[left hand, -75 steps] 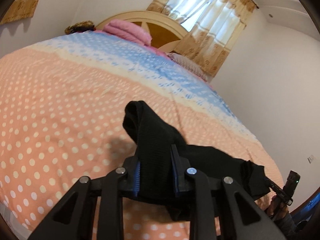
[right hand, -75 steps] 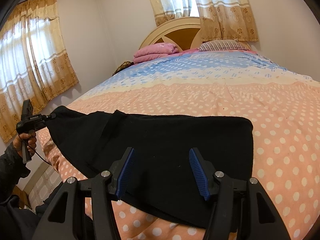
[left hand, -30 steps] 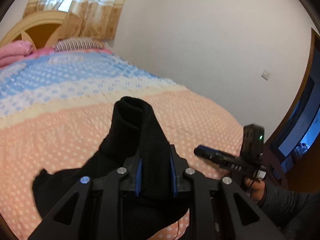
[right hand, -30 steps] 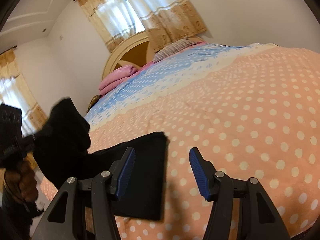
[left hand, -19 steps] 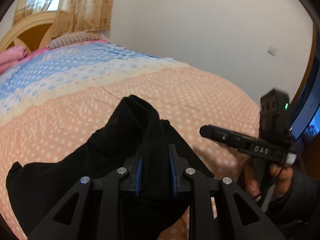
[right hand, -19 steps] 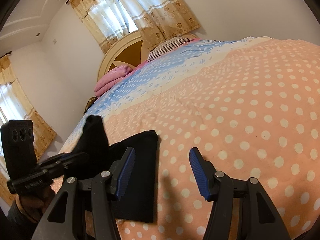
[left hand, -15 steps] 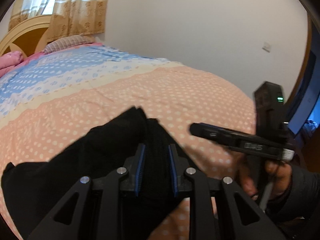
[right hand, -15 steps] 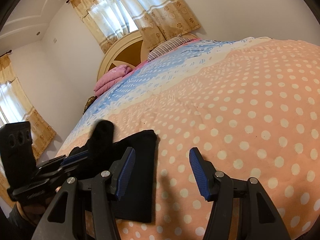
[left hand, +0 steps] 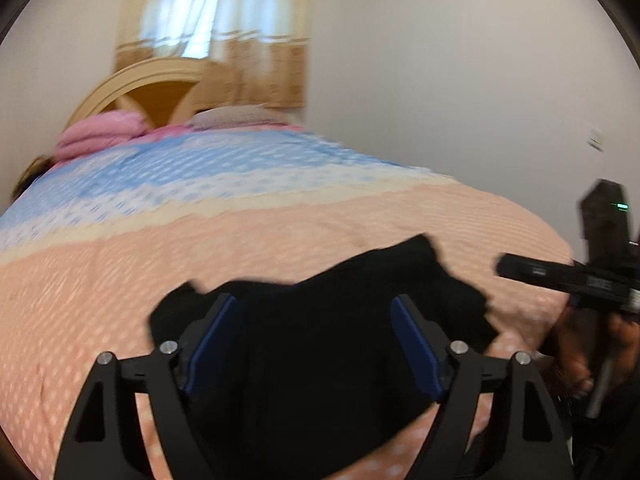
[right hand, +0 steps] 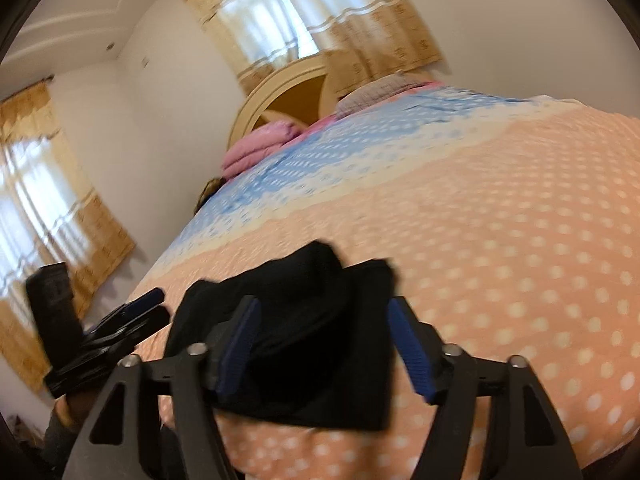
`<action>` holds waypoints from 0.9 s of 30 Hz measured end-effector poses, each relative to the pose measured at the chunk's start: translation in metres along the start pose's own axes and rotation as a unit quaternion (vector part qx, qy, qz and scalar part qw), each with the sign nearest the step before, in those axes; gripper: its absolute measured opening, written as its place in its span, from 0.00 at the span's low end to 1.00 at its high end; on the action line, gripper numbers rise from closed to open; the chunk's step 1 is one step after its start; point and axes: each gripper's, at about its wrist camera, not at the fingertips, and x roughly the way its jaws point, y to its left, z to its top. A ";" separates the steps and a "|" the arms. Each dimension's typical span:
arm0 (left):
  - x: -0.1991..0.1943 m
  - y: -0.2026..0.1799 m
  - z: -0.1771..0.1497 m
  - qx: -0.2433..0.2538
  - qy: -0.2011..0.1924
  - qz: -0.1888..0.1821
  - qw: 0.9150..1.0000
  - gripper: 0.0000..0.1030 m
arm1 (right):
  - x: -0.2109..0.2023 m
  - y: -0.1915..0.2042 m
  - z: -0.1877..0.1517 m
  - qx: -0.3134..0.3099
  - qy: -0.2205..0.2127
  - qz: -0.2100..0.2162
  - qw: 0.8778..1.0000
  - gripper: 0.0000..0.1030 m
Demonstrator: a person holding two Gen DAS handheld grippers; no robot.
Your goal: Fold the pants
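2 grippers, left (left hand: 316,344) and right (right hand: 326,346), hang with jaws spread and empty over black pants (left hand: 320,320) bunched near the bed (left hand: 120,272) edge. The fold looks mostly done; the lumpy top layer likely needs flattening.

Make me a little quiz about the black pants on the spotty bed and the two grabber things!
1. True or false: the left gripper has its jaws clamped on the black pants.
2. The pants lie on which part of the bedspread? A) blue B) orange dotted C) the pink blanket
3. Fill in: the right gripper has its jaws ____.

Key: 1 false, they are open; 2 B; 3 open.
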 end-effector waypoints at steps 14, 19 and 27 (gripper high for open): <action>0.019 0.030 -0.019 -0.037 0.013 0.060 0.997 1.00 | 0.013 -0.007 -0.013 0.009 0.046 -0.022 0.999 0.15; 0.038 0.039 -0.030 -0.046 0.044 0.072 0.995 1.00 | 0.024 -0.040 -0.030 0.059 0.100 -0.009 0.993 0.17; 0.048 0.046 -0.041 -0.058 0.065 0.067 0.994 1.00 | -0.006 -0.017 0.000 -0.017 0.012 -0.086 0.996 0.45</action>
